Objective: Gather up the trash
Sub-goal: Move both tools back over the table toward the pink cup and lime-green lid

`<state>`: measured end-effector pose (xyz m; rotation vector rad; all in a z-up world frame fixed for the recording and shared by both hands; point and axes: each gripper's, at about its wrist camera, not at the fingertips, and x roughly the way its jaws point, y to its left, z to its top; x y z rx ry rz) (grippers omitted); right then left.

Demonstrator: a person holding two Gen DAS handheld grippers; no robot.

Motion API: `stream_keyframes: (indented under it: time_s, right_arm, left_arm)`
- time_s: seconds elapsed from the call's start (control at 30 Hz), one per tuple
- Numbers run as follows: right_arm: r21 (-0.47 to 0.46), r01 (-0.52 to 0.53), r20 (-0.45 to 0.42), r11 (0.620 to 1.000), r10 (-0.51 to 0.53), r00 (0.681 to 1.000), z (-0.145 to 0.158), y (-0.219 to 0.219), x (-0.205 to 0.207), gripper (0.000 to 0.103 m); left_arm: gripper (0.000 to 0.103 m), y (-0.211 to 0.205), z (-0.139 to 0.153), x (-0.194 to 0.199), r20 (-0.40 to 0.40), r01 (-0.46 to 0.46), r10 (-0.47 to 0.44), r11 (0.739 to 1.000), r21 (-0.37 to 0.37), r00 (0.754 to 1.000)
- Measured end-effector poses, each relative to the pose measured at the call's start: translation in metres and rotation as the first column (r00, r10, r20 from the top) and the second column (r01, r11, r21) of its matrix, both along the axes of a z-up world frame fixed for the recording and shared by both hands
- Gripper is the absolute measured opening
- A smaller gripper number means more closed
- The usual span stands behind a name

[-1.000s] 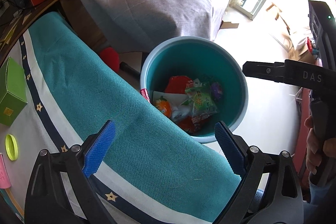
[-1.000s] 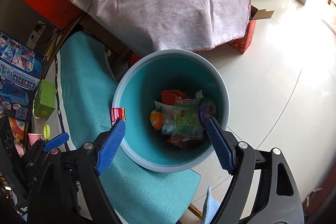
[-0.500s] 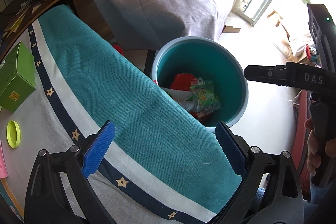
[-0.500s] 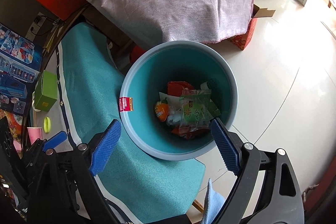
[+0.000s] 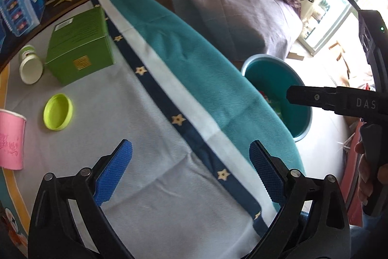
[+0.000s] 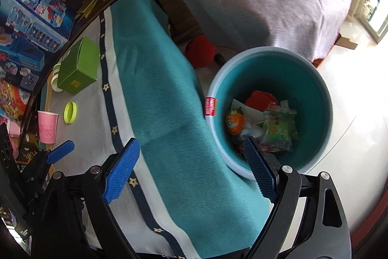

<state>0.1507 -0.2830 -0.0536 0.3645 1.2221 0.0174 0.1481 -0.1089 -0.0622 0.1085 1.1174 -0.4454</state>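
While our left gripper (image 5: 190, 174) and right gripper (image 6: 191, 170) hover with fingers spread and empty, the trash bin (image 6: 322, 94) sits right of frame, wrappers (image 6: 278, 130) inside, beside the tabletop (image 5: 150, 113).

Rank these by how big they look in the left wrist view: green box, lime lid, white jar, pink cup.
Largest to smallest as seen:
1. green box
2. lime lid
3. white jar
The pink cup is cut off by the frame edge, so I won't rank it. Lid and jar look close, so their order is unsure.
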Motion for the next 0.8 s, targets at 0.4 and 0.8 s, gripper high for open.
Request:
stream_keyframes:
  time_s: [0.4,0.8]
  right_arm:
    - [-0.052,-0.223,-0.015,0.973,0.223,0.975,0.009,0.133,0.046,0.084]
    - [-0.098,-0.347,-0.055,0.933,0.343,0.938,-0.004,0.225,0.091,0.084]
  left_arm:
    - [0.097,0.146,0.014,0.006,0.036,-0.236,0.237,0.971,-0.018,0.971]
    - [0.097,0.256,0.007,0.028,0.071,-0.371,0.37,0.929,0.01,0.926]
